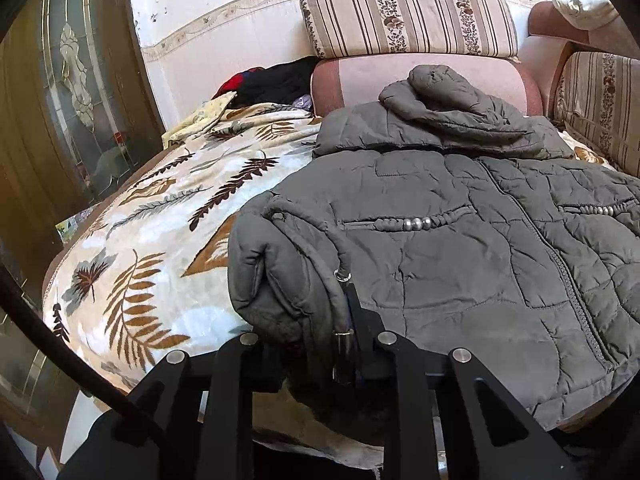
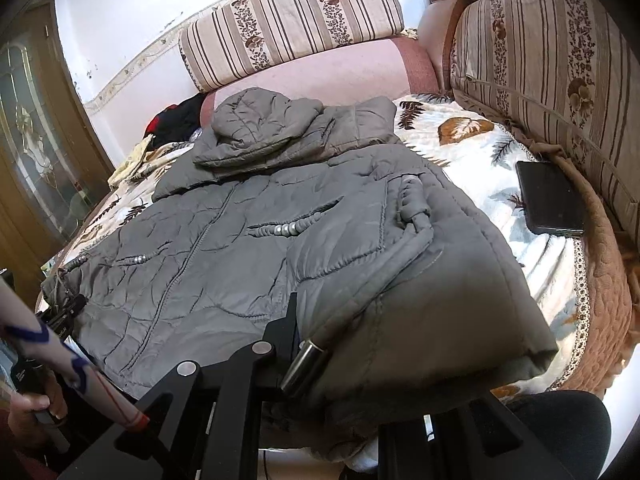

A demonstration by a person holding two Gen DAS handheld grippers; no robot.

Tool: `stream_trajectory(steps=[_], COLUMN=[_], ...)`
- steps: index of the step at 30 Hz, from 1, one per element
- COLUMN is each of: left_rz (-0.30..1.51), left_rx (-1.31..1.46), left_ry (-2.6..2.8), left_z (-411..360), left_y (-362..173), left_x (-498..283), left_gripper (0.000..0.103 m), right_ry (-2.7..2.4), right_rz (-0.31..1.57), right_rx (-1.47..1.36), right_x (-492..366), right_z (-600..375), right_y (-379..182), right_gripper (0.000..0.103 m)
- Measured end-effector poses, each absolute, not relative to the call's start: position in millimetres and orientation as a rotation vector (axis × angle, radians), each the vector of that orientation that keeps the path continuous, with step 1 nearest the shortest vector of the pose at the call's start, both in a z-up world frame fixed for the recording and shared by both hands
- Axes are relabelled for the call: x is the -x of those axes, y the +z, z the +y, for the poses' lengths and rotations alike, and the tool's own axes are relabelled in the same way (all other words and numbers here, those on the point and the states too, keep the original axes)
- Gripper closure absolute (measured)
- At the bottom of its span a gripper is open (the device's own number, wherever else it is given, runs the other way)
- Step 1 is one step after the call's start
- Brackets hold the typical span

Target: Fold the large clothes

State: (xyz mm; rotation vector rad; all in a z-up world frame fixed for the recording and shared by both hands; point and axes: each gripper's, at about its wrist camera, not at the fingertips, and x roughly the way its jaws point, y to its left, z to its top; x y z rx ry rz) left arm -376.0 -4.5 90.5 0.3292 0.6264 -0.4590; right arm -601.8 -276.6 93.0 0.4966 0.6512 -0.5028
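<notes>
Sofa corner with striped floral cushions (image 2: 292,20) along the back and a leaf-print blanket (image 1: 160,216) spread over the seat. On top of that blanket lies the grey puffer jacket (image 1: 460,240), front up, zipped, hood (image 2: 264,120) flopped at the far end near the cushions.

No real containers anywhere; the closest thing is the jacket's pockets, which look shut, with beaded trim along the openings.

The left gripper (image 1: 316,332) is pinching the folded-over sleeve and hem at the jacket's near left corner, with a drawcord and its metal tip hanging right by the fingers. The right gripper (image 2: 320,344) is clamped on the near right corner, fabric bunched over one finger so it's mostly hidden.

A black phone (image 2: 552,200) sits on the blanket to the right. Dark and red clothes (image 1: 272,80) are piled behind, too bunched up to identify. Can't read any writing or labels.
</notes>
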Motion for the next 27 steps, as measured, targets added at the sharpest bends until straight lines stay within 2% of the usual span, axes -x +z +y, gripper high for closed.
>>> stream_trajectory(steps=[27], left_rz=[0.619], left_rx=[-0.36], left_ry=[-0.443], left_z=[-7], left_y=[86], left_x=[375], left_gripper=[0.081], right_ry=[-0.651], right_rz=[0.789], right_rx=[-0.197], right_x=[565], right_z=[-242], right_y=[105], right_gripper=[0.086])
